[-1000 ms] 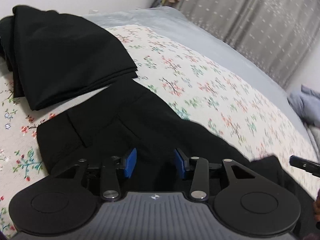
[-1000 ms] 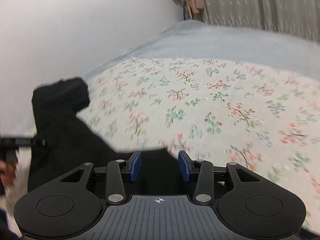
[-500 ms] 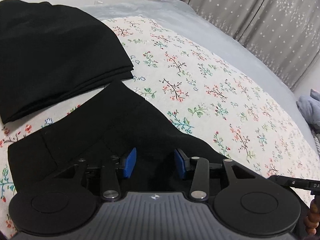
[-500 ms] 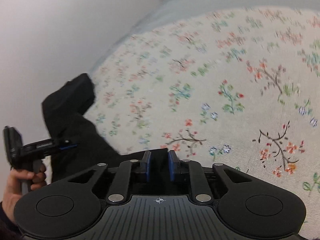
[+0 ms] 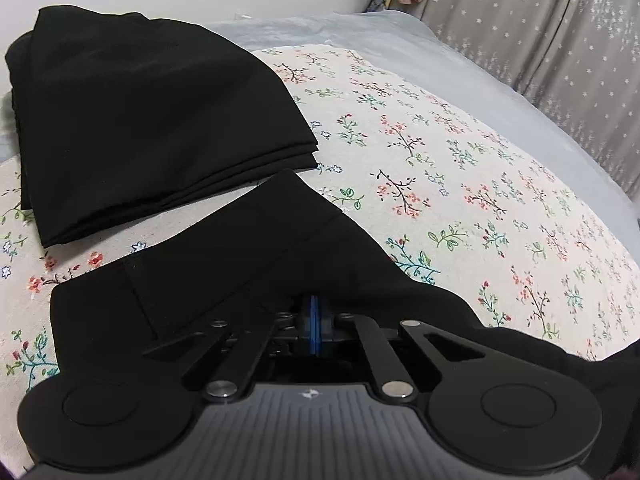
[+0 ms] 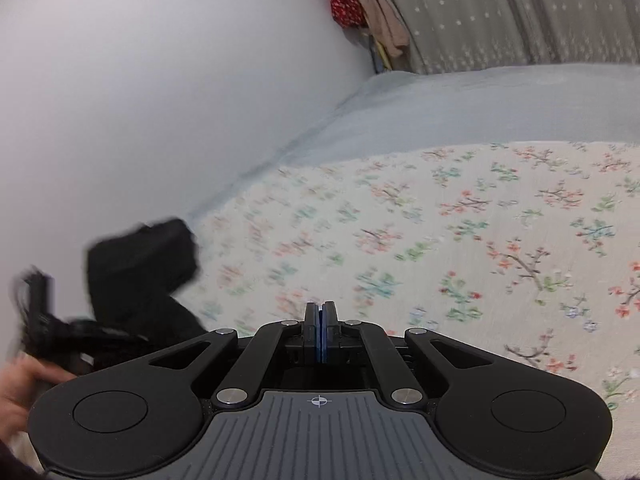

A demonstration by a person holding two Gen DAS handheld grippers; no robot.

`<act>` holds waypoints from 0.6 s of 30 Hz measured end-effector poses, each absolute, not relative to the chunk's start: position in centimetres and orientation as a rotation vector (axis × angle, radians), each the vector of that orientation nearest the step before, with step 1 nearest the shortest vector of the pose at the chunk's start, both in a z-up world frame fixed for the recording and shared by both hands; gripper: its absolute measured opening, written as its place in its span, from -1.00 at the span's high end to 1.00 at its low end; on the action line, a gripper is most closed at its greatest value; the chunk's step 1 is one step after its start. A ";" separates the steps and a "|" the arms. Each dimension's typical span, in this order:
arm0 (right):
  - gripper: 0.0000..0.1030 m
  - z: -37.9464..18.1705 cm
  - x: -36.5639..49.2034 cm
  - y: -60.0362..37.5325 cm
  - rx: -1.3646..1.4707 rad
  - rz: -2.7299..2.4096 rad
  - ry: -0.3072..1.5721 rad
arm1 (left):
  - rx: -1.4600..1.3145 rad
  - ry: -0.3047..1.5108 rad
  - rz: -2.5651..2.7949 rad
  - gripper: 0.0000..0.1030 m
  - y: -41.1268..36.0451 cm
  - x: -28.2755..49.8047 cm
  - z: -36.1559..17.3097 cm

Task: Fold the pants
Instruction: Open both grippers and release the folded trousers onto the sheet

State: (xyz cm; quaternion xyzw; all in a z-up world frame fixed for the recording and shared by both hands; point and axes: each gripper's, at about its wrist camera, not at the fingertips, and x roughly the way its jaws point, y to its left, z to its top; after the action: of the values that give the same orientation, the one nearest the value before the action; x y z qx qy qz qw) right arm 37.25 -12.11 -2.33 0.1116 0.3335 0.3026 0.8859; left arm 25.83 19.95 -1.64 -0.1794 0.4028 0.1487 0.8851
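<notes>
Black pants (image 5: 248,264) lie on the floral bedspread, waistband end toward the upper left. My left gripper (image 5: 315,320) is shut on a fold of the pants near their middle edge. In the right wrist view my right gripper (image 6: 320,332) is shut with its pads pressed together; no fabric shows between them, and whether it holds cloth is unclear. The pants show blurred at the lower left of the right wrist view (image 6: 140,276), with the other hand and gripper (image 6: 36,320) beside them.
A folded stack of black garments (image 5: 152,120) lies just beyond the pants at upper left. The floral bedspread (image 5: 460,184) stretches right, with a grey sheet (image 5: 500,88) and grey curtains (image 5: 540,28) behind. A white wall (image 6: 160,80) runs along the bed's far side.
Both grippers have shut: the left closed on the pants fabric, the right closed half a second earlier. The right view has swung upward and is blurred.
</notes>
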 end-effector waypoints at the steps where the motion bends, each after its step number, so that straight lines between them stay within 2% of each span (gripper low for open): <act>1: 0.97 -3.1 37.8 -11.6 0.188 0.601 0.715 | -0.376 0.837 0.314 0.78 19.9 25.9 -1.6; 6: 0.98 -6.1 39.8 -9.3 0.070 0.521 0.784 | -0.390 0.835 0.311 0.78 20.2 25.9 -1.6; 13: 0.98 -5.8 38.6 -7.8 -0.063 0.423 0.766 | -0.388 0.846 0.307 0.75 20.3 25.9 -1.4; 14: 0.95 -4.8 38.0 -8.1 -0.057 0.421 0.750 | -0.398 0.842 0.290 0.68 20.4 25.9 -1.2; 16: 0.86 -1.7 35.8 -10.3 -0.014 0.404 0.673 | -0.425 0.834 0.260 0.34 20.4 25.6 -1.0; 18: 0.83 0.8 33.6 -13.1 0.003 0.372 0.645 | -0.410 0.823 0.254 0.29 20.2 25.3 -0.6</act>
State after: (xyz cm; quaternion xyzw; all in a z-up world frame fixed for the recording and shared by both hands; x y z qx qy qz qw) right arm 33.58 -13.10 0.80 0.0017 0.3149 0.1816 0.9316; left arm 25.31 20.21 -0.59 -0.1973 0.3961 0.1224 0.8884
